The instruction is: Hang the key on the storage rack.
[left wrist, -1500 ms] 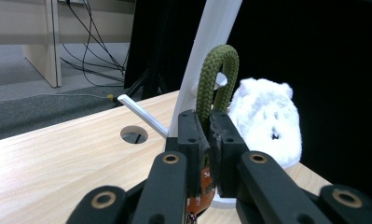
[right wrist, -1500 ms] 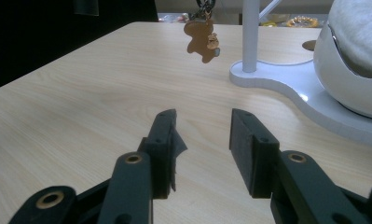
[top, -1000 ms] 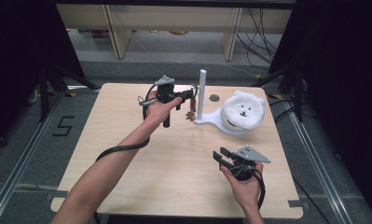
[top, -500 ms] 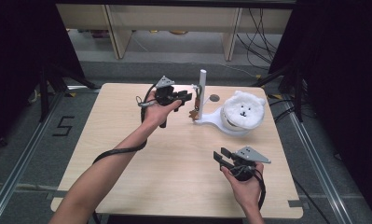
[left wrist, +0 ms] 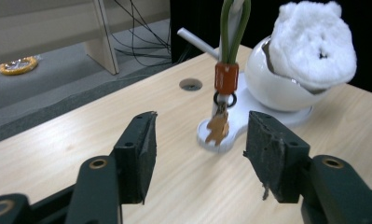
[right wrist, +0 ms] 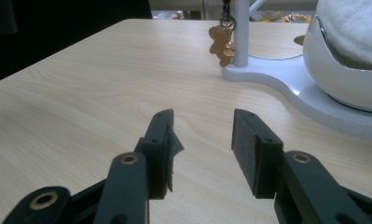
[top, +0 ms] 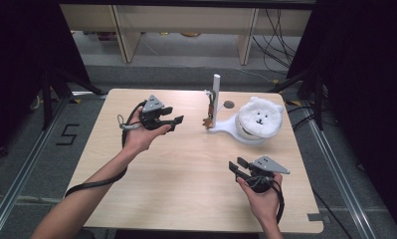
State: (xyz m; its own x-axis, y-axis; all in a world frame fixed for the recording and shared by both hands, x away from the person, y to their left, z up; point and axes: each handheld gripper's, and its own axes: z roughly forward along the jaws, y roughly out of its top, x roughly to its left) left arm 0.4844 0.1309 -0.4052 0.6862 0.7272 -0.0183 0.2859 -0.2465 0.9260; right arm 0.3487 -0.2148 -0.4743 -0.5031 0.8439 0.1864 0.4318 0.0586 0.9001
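On the near side of the table [top: 186, 199], at about 5 o'clock in the high view, the right gripper [top: 242, 168] sits low over the wood with its jaws partly apart and nothing between them; in its own view the gap shows only bare wood. Farther out, at about 10 o'clock, the left gripper [top: 175, 122] is held up off the surface, its jaws having just been opening, now standing wide with nothing in them. The thing in hand, a keychain [left wrist: 218, 127] with a small brown gingerbread-like charm, hangs on the white post [top: 216, 97] of a stand [top: 225, 129] toward the far middle of the table, and the left gripper view looks straight at it: it lies dead ahead at 12 o'clock from those jaws, apart from them, its long axis vertical as it dangles from an orange collar [left wrist: 226, 78] and ring. The left gripper is the nearer of the two, so any further handling would fall to it; the right one sees the charm [right wrist: 222, 43] well away at 12 o'clock. Beyond, at 2 o'clock, a white plush bear [top: 259, 117] rests in the stand's bowl. How the ring sits on the post is hard to make out, and the post's top is cut off in both gripper views.
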